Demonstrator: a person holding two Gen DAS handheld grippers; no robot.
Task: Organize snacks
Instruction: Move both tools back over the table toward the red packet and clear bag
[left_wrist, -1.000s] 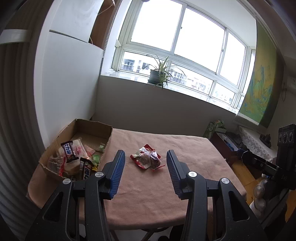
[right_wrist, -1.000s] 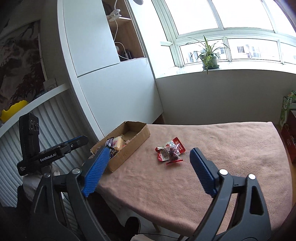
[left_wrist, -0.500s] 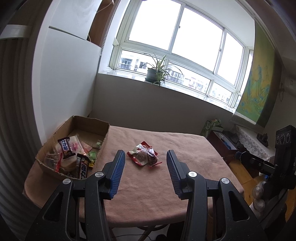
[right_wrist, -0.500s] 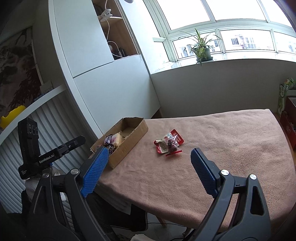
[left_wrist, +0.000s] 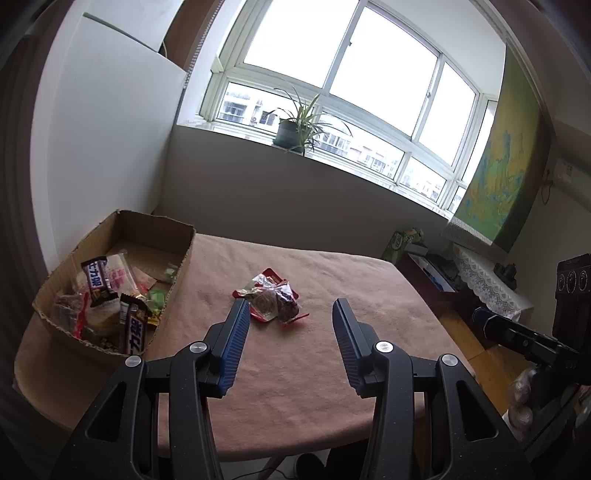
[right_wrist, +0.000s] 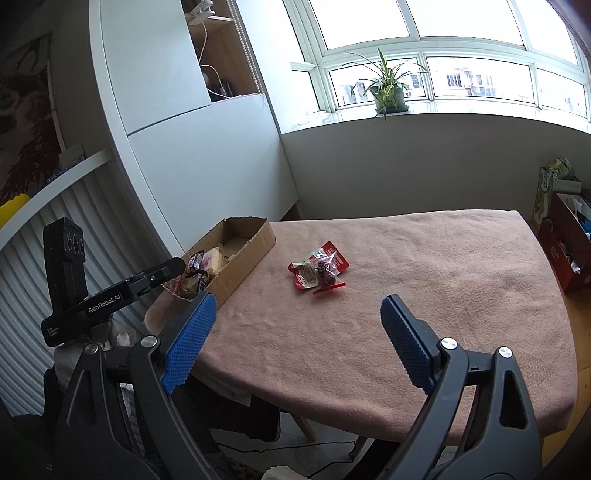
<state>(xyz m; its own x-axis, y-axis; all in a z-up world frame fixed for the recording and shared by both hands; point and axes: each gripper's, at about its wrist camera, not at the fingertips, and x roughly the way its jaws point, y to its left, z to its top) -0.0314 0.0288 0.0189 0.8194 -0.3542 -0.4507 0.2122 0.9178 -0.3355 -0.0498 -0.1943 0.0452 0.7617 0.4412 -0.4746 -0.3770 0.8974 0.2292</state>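
Snacks (left_wrist: 272, 298) lie beyond both raised, spread tongs (left_wrist: 287, 339).

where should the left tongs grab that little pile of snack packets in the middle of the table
Probably from above, on the crinkled clear packet topping the snack pile, its near left edge closest to the left tongs. The packets lie flat and overlapping on the tablecloth, so a side approach would likely just shove them. Both tongs, including the right tongs, are open and empty.

The left gripper (left_wrist: 288, 321) is moving closer to the snack pile (left_wrist: 271, 300); the right gripper (right_wrist: 295, 317) is drawing back
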